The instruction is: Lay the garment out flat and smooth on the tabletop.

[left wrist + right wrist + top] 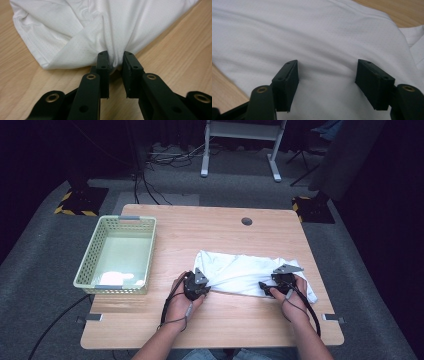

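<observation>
looking down on the wooden bench (220,320), we take the white cloth (242,270) as our landmark: it lies crumpled and roughly folded on the bench's near right part. to the cloth's left, well apart from it, stands a pale green perforated basket (97,242) with something white in its bottom that we cannot make out. beyond the cloth, toward the far edge, there is a small round hole (246,221) in the bench top. past the bench we see grey floor, loose cables (172,157) and the legs of a white frame (240,147). nothing lies between the basket and the cloth.

at the cloth's near left corner sits the left gripper (196,285), held in our left hand (180,302). in the left gripper view (115,62) its fingers are nearly together with a pinched ridge of the cloth (100,27) caught between their tips, so they are clamped on the fabric.

at the cloth's near right edge sits the right gripper (278,285), in our right hand (295,302). in the right gripper view (327,72) its fingers stand wide apart over the cloth (312,35), with smooth fabric spreading between and beneath them; they grip nothing.
</observation>
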Available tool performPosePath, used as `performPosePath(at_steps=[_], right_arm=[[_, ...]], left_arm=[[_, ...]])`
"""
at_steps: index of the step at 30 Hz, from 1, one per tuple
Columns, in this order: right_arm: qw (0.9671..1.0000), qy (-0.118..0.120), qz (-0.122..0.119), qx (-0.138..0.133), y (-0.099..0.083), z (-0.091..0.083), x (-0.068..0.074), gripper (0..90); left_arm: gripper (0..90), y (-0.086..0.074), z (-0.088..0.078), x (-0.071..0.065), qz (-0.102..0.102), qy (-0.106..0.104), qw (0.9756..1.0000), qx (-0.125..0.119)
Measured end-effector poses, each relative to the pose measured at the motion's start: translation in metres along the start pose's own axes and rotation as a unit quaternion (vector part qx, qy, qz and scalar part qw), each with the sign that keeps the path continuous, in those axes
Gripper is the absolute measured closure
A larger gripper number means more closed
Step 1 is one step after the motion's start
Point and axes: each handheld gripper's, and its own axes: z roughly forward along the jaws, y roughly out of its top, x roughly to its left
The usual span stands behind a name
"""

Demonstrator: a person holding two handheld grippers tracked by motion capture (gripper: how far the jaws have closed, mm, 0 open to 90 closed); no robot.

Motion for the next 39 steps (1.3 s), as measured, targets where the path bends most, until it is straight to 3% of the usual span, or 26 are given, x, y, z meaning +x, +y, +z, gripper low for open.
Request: performPosePath(at_steps=[3,7,12,18,26,39], right_arm=[[1.0,-0.005,-0.003,-0.003,0.008,0.008,0.002,33.8],[1.0,-0.002,-0.007,-0.001,0.016,0.015,-0.002,33.2],[0.9998,0.012,-0.016,0.005,0.021,0.019,-0.01,32.5],[0.9988,0.022,-0.038,0.019,0.028,0.021,-0.019,32.0],[0.9992,0.005,-0.039,-0.008,0.046,0.013,-0.018,34.2],[0.9992,0.015,-0.036,-0.006,0.078,0.044,-0.017,33.3]], left_arm=[[68.4,-0.002,-0.002,0.004,-0.001,0.02,0.9997,-0.01],[57.9,-0.001,-0.008,0.007,-0.016,0.028,0.999,-0.031],[53.6,-0.001,-0.014,0.009,-0.018,0.034,0.9984,-0.042],[52.6,-0.004,-0.02,0.01,-0.023,0.037,0.998,-0.045],[49.4,-0.007,-0.028,0.012,-0.034,0.044,0.9972,-0.05],[47.1,-0.022,-0.049,0.014,-0.038,0.052,0.9967,-0.049]])
